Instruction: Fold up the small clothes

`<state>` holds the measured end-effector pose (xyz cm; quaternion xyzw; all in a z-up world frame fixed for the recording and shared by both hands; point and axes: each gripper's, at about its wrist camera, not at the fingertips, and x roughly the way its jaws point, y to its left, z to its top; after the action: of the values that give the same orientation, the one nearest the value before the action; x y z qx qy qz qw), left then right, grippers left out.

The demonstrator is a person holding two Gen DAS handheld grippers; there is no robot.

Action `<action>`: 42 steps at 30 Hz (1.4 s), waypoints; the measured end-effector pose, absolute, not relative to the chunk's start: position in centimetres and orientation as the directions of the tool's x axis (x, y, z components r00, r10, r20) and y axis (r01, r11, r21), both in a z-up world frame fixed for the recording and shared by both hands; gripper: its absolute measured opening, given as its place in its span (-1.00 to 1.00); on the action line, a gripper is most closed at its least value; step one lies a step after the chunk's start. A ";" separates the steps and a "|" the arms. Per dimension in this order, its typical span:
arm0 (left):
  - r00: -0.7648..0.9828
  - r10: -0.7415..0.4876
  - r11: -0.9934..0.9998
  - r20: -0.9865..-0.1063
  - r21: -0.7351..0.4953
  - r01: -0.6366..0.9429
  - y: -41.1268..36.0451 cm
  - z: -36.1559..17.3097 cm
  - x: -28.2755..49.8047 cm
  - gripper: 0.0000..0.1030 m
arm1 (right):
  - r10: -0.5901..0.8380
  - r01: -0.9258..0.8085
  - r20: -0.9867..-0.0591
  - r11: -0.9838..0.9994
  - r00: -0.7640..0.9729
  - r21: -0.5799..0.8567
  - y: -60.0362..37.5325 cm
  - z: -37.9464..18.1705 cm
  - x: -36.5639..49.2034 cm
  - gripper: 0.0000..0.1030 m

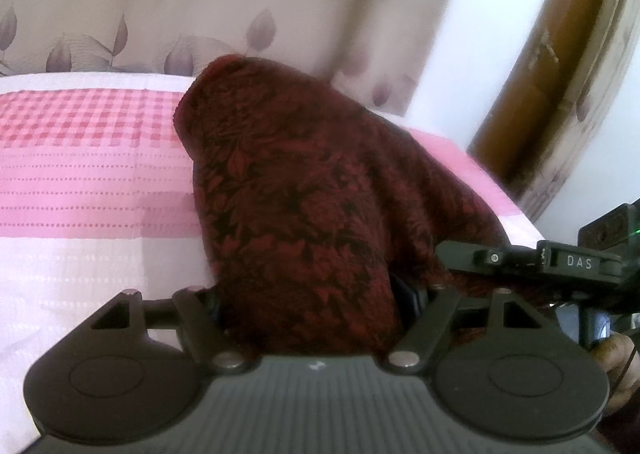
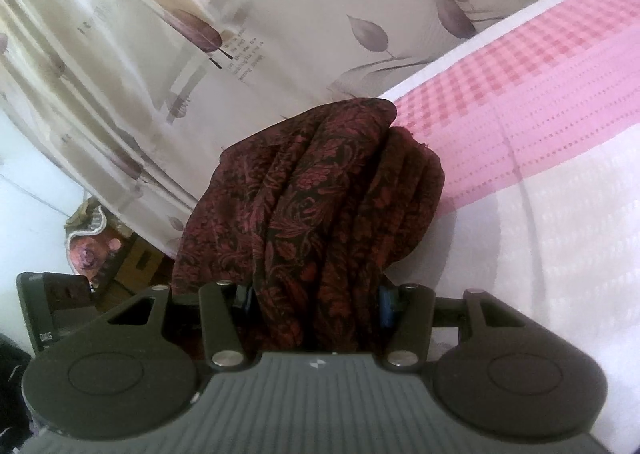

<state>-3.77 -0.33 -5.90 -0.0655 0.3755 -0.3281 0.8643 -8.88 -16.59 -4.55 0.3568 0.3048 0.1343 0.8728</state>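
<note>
Gripping bunched dark-red floral cloth (image 1: 304,189) (soft, pleated folds): left hand-held gripper (image 1: 312,306) and right hand-held gripper (image 2: 316,302), above pink checked bedspread (image 1: 88,157).

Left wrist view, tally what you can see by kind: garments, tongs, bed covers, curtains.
Dark red floral garment: 1
Tongs: 2, left tongs and right tongs
Pink checked bed cover: 1
Leaf-print curtain: 1
Total: 5

A bed (image 1: 80,173) with a pink and white checked cover fills the left and middle of the left view. Behind it, along the top, hangs a pale curtain (image 1: 160,13) with purple leaves. A brown wooden frame (image 1: 540,93) stands at the right by a white wall (image 1: 460,53).
</note>
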 end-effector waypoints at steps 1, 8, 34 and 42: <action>0.504 -0.613 0.779 -0.609 -0.357 0.516 -0.3 -6.1 -3.7 0.47 | 0.450 -0.011 -0.439 0.708 0.777 0.706 -16.6 -4.8 -8.9 0.07; 0.529 -0.588 0.799 -0.612 -0.340 0.496 -0.4 -7.2 -4.2 0.51 | 0.421 0.012 -0.469 0.734 0.777 0.679 -16.2 -6.2 -9.1 0.08; 0.946 -0.192 0.965 -0.260 0.125 0.230 -3.8 2.8 -17.0 1.00 | 0.071 -0.006 -0.215 0.957 0.974 0.292 -13.8 1.8 -20.7 0.98; 0.934 -0.201 0.971 -0.296 0.068 0.230 -4.2 4.2 -18.2 1.00 | 0.069 -0.013 -0.193 0.961 0.979 0.277 -13.3 2.7 -23.0 0.99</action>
<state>-18.23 -4.20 4.22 0.0508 0.1453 -0.1097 0.9820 -23.00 -13.26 2.73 0.1385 0.1007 0.0210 0.9850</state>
